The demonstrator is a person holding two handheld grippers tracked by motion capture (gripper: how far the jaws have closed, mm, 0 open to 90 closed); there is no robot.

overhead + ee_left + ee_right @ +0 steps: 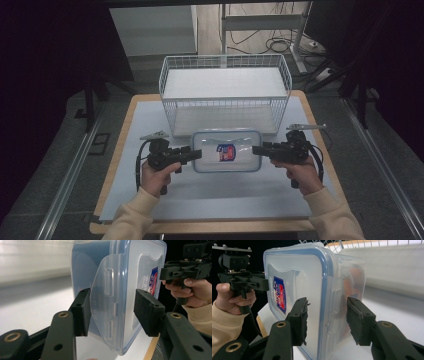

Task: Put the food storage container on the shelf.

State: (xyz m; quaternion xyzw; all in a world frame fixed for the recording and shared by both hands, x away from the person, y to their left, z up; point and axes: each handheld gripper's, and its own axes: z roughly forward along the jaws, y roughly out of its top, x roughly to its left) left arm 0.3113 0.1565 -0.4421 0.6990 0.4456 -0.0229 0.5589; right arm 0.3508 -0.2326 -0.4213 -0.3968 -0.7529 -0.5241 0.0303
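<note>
A clear plastic food box (227,151) with a blue-rimmed lid and a red and blue sticker hangs level just above the white mat, in front of the basket. My left gripper (197,154) is shut on its left end and my right gripper (257,150) on its right end. In the left gripper view the box (120,277) has its side latch between the pads of the left gripper (112,312). The right gripper view shows the box (312,277) clamped by the right gripper (328,320), one pad on the lid and one on the base. Something orange shows dimly inside.
A white wire basket (225,107) stands at the back of the table, right behind the box. The white mat (225,200) covers the wooden tabletop (115,165). Cables and a desk frame (265,22) lie on the floor beyond.
</note>
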